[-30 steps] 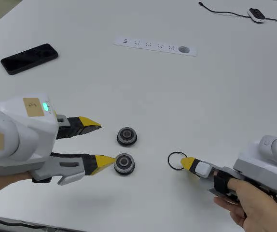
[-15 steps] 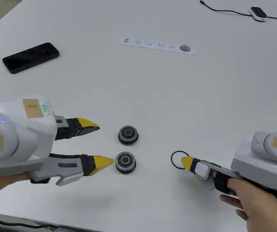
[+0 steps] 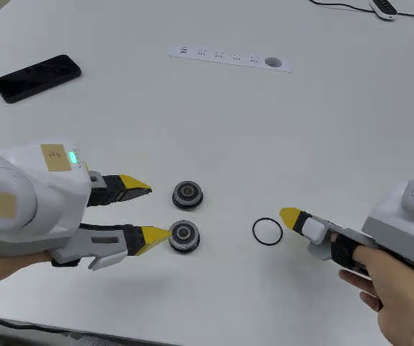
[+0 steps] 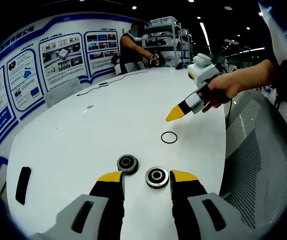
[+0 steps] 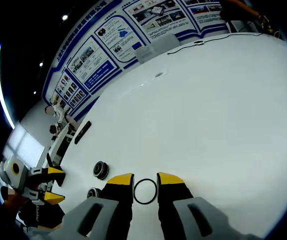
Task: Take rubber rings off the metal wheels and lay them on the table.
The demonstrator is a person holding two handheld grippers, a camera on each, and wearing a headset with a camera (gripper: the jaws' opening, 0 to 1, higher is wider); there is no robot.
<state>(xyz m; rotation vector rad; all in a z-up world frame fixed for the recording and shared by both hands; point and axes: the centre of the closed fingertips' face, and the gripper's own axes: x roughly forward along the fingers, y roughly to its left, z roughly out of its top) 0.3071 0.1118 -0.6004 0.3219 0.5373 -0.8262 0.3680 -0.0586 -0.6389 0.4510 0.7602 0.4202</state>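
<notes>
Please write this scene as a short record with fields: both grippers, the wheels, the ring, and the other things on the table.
left gripper: open, near wheel just ahead of its tips
right gripper: open, empty, tips next to the rubber ring
rubber ring: flat on the table, held by nothing
far wheel: flat, close beside the near wheel
other: black phone, white power strip
</notes>
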